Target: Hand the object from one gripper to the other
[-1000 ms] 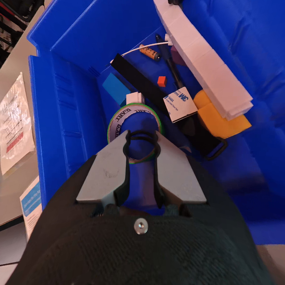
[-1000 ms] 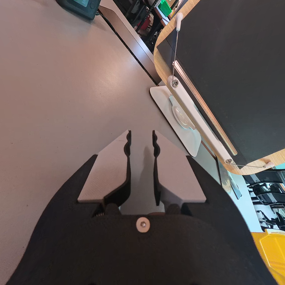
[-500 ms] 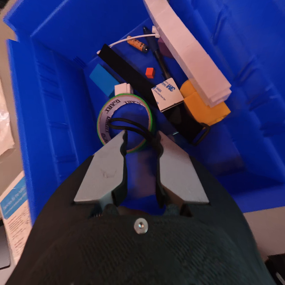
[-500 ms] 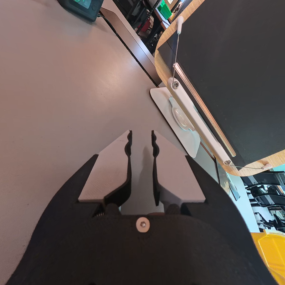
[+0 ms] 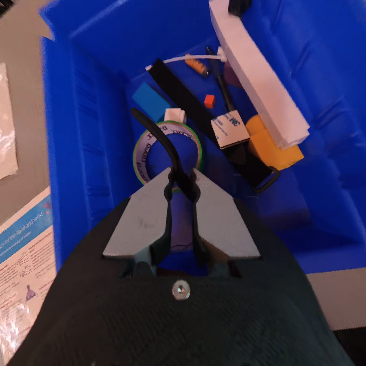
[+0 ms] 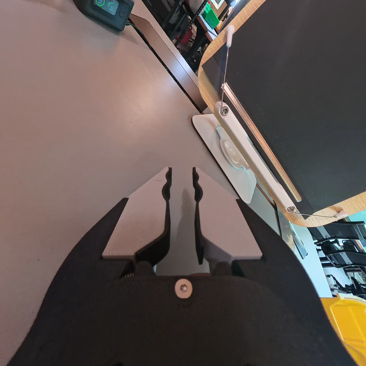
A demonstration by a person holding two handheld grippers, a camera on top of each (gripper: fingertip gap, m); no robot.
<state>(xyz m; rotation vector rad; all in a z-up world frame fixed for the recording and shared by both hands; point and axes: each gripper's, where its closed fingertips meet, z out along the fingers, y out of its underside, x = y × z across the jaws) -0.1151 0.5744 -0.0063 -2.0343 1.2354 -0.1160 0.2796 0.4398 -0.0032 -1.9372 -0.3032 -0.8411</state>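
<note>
My left gripper [image 5: 181, 172] is shut on a thin black elastic band [image 5: 158, 142]. The band is pinched flat between the fingertips and sticks out up and to the left. I hold it above a green-edged tape roll [image 5: 141, 156] that lies inside a blue bin [image 5: 83, 138]. My right gripper [image 6: 181, 170] is empty, with a narrow gap between its jaws. It hovers over a bare grey-brown table [image 6: 79, 118]. Neither gripper shows in the other's view.
The bin also holds a white foam strip [image 5: 257, 75], yellow foam blocks [image 5: 271, 150], a black strap [image 5: 188, 103] and small items. Printed sheets [image 5: 25, 237] lie left of the bin. In the right wrist view there is a black wood-edged panel [image 6: 297, 79], a white plate [image 6: 208, 128] and a yellow bin [image 6: 348, 326].
My left jaws have closed on the band, squeezing its round loop flat, and lifted it off the tape roll. The right jaws have narrowed slightly, and that view has shifted a little.
</note>
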